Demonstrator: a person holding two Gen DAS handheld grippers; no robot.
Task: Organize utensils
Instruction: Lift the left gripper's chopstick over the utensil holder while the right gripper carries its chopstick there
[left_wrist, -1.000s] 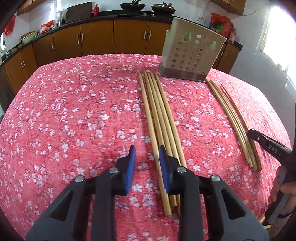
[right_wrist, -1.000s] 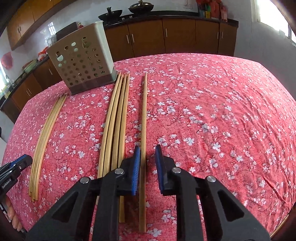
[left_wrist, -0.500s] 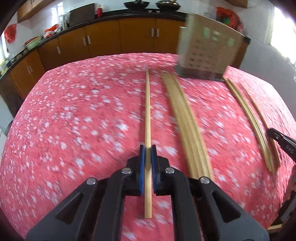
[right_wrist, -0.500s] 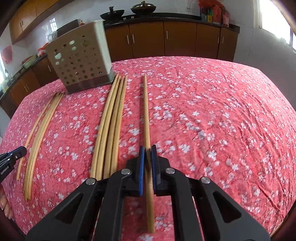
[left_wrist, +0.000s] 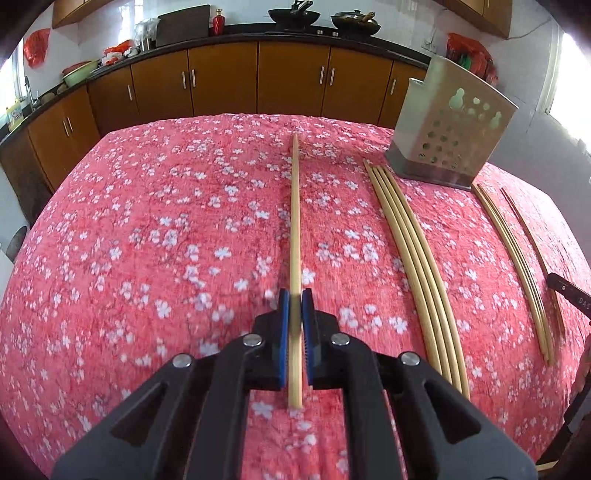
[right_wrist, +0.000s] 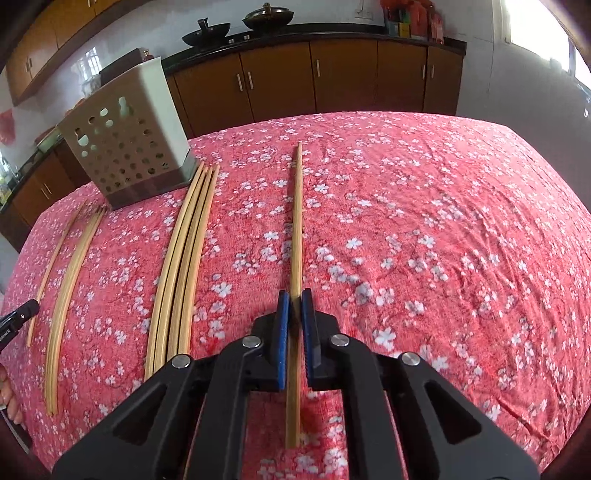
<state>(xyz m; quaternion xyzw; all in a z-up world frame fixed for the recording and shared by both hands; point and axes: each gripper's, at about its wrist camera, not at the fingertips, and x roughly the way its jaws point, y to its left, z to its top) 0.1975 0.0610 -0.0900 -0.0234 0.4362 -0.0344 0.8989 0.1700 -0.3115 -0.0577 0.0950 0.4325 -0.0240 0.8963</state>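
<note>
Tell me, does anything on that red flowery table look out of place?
Nothing broken or spilled. The only loose ends: chopsticks lie in bundles on the tablecloth beside the perforated holder, which stands upright.

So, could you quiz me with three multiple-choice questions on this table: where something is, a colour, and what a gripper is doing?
1. In the left view, the holder stands: A far right; B far left; C nearest the camera.
2. The cloth is: A blue; B red with white flowers; C plain green.
3. The left gripper is: A wide open; B shut on a chopstick; C holding a spoon.
Answers: A, it stands far right; B, red floral print; B, pads clamp the chopstick.
</note>
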